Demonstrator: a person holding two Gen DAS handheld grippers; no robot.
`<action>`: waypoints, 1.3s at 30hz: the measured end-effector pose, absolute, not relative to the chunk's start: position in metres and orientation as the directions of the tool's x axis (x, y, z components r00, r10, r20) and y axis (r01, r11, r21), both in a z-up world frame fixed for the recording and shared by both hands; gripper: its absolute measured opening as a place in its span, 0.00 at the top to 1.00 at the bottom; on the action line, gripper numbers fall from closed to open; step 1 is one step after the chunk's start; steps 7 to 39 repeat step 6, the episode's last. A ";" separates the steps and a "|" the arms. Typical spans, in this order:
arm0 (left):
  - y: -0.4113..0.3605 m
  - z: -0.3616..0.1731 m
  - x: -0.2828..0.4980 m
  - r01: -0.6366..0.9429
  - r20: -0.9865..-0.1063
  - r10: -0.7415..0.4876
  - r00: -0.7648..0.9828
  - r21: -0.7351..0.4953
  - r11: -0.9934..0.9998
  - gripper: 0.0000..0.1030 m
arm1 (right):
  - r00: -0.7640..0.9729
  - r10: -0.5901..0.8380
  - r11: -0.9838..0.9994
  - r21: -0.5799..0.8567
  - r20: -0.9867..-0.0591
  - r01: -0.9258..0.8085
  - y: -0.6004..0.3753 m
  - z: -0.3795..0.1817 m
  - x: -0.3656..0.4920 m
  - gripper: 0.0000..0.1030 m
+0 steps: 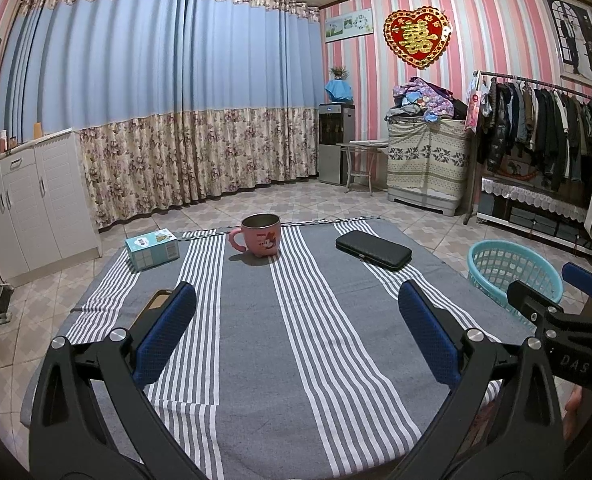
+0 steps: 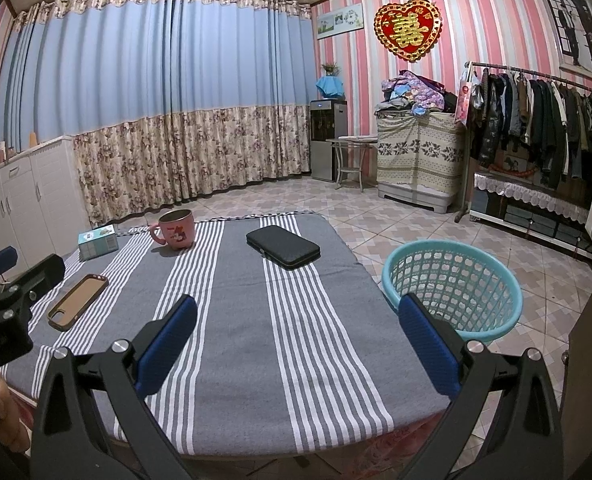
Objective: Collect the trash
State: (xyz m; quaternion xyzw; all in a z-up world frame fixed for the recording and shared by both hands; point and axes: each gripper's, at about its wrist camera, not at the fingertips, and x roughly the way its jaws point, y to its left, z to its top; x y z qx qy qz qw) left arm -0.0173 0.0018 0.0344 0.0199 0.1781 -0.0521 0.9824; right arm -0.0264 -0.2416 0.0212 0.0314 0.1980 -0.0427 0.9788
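A table with a grey striped cloth (image 1: 296, 340) (image 2: 231, 320) carries a pink cup (image 1: 260, 239) (image 2: 177, 229), a small teal box (image 1: 152, 249) (image 2: 97, 242), a black case (image 1: 372, 250) (image 2: 283, 246) and a brown phone case (image 2: 78, 296), whose corner (image 1: 157, 299) peeks out behind my left finger. A turquoise basket (image 2: 452, 288) (image 1: 512, 272) stands on the floor right of the table. My left gripper (image 1: 296, 336) is open above the cloth's near middle, holding nothing. My right gripper (image 2: 296, 340) is open over the table's near right part, beside the basket.
White cabinets (image 1: 35, 208) line the left wall, floral curtains (image 1: 191, 160) the back. A water dispenser (image 1: 336, 144), small stand, covered chest and a clothes rack (image 1: 544, 132) fill the right side. Tiled floor (image 2: 416, 220) lies open beyond the table.
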 end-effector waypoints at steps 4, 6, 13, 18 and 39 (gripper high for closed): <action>0.002 0.034 -0.017 0.108 -0.358 -0.094 0.929 0.020 0.994 0.05 | 0.918 -0.072 0.994 0.043 -0.390 0.096 -0.242 0.021 -0.026 0.04; 0.004 0.035 -0.016 0.110 -0.361 -0.097 0.927 0.014 0.994 0.05 | 0.918 -0.072 0.994 0.044 -0.391 0.097 -0.241 0.021 -0.026 0.04; 0.004 0.035 -0.016 0.110 -0.361 -0.097 0.927 0.014 0.994 0.05 | 0.918 -0.072 0.994 0.044 -0.391 0.097 -0.241 0.021 -0.026 0.04; 0.004 0.035 -0.016 0.110 -0.361 -0.097 0.927 0.014 0.994 0.05 | 0.918 -0.072 0.994 0.044 -0.391 0.097 -0.241 0.021 -0.026 0.04; 0.004 0.035 -0.016 0.110 -0.361 -0.097 0.927 0.014 0.994 0.05 | 0.918 -0.072 0.994 0.044 -0.391 0.097 -0.241 0.021 -0.026 0.04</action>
